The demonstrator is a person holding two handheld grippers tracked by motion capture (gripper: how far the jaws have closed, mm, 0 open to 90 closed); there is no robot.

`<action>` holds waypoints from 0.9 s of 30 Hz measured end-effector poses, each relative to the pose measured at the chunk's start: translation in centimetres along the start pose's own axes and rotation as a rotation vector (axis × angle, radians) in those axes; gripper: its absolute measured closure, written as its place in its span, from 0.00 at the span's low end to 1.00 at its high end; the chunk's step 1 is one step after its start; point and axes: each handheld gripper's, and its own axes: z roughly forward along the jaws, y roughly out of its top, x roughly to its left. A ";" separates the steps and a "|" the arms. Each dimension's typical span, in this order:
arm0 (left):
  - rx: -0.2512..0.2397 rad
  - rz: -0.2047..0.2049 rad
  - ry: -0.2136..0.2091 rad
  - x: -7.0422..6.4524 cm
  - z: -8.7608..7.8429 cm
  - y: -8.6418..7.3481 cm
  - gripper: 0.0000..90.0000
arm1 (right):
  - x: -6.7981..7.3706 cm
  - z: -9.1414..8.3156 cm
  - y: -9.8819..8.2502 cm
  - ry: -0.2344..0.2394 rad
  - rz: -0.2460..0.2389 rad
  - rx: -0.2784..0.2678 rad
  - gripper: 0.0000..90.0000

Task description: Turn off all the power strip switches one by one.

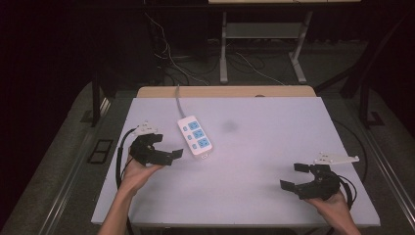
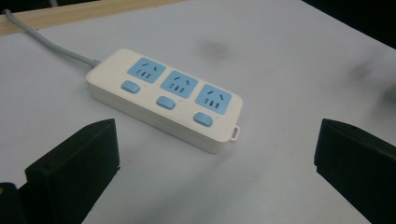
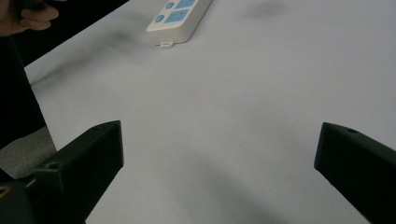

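The power strip (image 1: 195,136) lies flat on the bench (image 1: 254,161), toward the back and a bit left of the middle. It is white with three blue sockets in a row and a small blue button (image 2: 166,102) beside each one. Its long side runs from the far left to the near right, and its grey cord (image 1: 178,100) goes off over the back edge of the bench.

The left gripper (image 1: 166,148) is just beside the strip, on its left. Its fingers (image 2: 77,163) are wide open with nothing between them, and in the left gripper view the strip sits just ahead of them, a little to the left. They do not touch it. The near end of the strip, with a small tab (image 2: 235,133), points toward the open gap.

The right gripper (image 1: 296,176) is well apart from the strip, near the front right corner. Its fingers (image 3: 84,163) are wide open and empty too. So I think the left hand is the one to reach.

The bench top is pale and smooth, with a faint dark smudge (image 1: 229,126). Behind it the room is dark, with table legs (image 1: 223,46) and loose wires (image 1: 171,63) on the floor.
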 end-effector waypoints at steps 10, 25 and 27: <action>-0.026 0.031 -0.052 -2.3 -0.4 -2.1 0.00 | 0.1 0.0 0.0 0.010 -0.005 -0.005 0.01; -0.063 0.026 -0.088 -3.7 -0.5 -4.7 0.00 | 0.1 0.0 -0.1 0.012 -0.008 0.000 0.01; -0.069 0.021 -0.091 -3.7 -0.5 -4.8 0.00 | 0.1 0.0 -0.1 0.013 -0.008 -0.001 0.01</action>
